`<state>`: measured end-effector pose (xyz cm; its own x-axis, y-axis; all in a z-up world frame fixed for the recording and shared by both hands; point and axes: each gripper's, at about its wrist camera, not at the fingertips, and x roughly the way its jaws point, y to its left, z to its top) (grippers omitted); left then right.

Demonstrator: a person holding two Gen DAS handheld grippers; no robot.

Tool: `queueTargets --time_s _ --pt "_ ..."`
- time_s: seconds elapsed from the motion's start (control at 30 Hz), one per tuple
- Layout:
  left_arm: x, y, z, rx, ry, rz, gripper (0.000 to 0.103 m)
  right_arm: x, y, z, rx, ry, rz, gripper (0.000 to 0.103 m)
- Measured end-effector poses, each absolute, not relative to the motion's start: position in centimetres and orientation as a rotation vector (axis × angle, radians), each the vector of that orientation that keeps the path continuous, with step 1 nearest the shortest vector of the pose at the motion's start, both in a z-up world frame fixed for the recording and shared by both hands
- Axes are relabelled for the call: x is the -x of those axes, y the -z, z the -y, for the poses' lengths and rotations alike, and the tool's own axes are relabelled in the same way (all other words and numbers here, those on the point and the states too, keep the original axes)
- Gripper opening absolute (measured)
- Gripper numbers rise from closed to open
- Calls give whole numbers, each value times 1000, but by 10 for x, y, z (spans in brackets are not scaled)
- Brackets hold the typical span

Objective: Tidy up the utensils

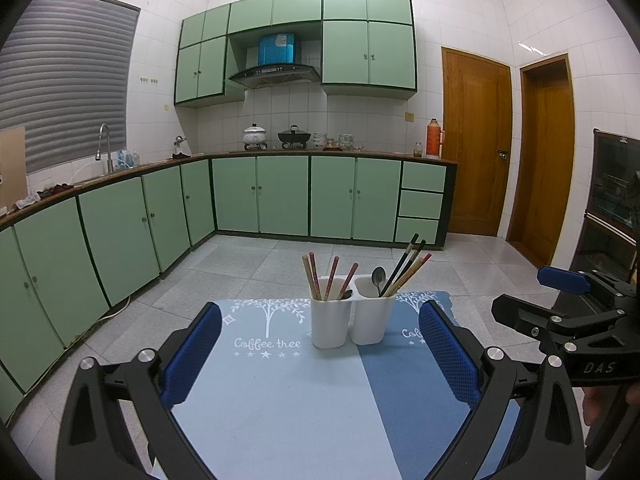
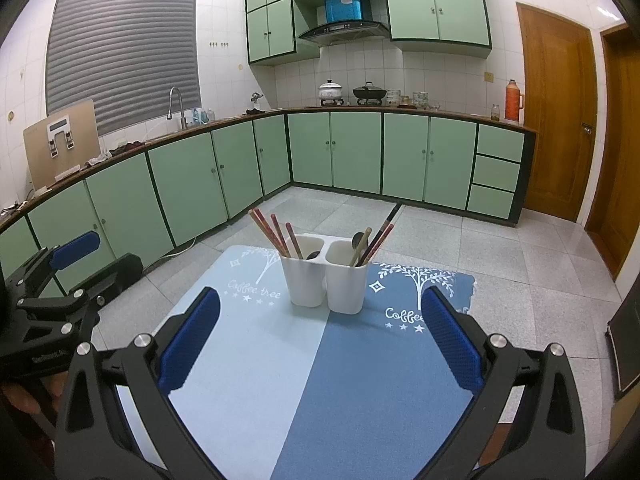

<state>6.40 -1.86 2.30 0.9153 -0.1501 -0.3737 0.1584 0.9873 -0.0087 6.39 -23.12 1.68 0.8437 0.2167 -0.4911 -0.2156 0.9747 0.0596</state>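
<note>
Two white utensil cups stand side by side on a blue two-tone mat (image 1: 280,400) (image 2: 320,380). The left cup (image 1: 330,322) (image 2: 302,280) holds several red-and-tan chopsticks (image 1: 316,278) (image 2: 276,236) and a dark spoon. The right cup (image 1: 372,318) (image 2: 346,286) holds a metal spoon (image 1: 378,278) (image 2: 357,241) and dark and red chopsticks (image 1: 408,268) (image 2: 380,236). My left gripper (image 1: 320,364) is open and empty, short of the cups. My right gripper (image 2: 320,340) is open and empty, also short of them. Each gripper shows at the edge of the other's view.
The mat's far edge drops to a tiled floor (image 1: 240,268). Green kitchen cabinets (image 1: 280,196) run along the back and left. Wooden doors (image 1: 476,140) stand at the right. A dark cabinet (image 1: 612,200) is at the far right.
</note>
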Motion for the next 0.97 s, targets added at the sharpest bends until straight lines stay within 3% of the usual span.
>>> queueTargets --time_s 0.97 --pt "-71 -21 21 -4 172 -405 97 -70 -7 238 8 -216 -532 98"
